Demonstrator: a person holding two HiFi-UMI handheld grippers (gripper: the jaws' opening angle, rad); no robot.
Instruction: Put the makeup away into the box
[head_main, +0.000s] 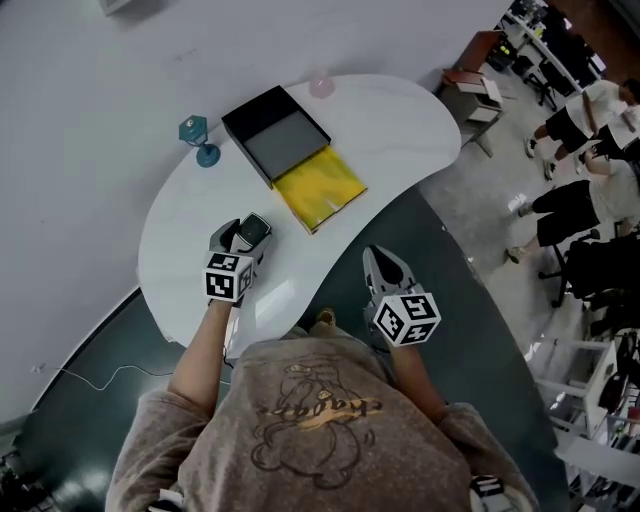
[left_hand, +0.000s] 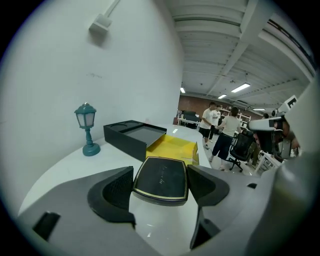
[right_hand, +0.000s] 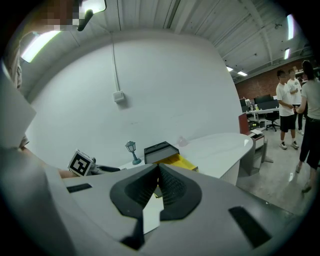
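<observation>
Where it hovers over the white table (head_main: 400, 120), left tool (left_hand: 160, 175): clamped on a flat black compact (head_main: 254, 231).
Right tool (right_hand: 159, 175): jaws closed together, empty, off the table's near edge.
Box (head_main: 275, 135): black, open, farther along the table; yellow tray (head_main: 320, 187) touching it.
Lamp (head_main: 200, 140): teal, beside the box.

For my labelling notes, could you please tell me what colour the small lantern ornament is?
Teal. The lantern shows clearest in the left gripper view.
</observation>
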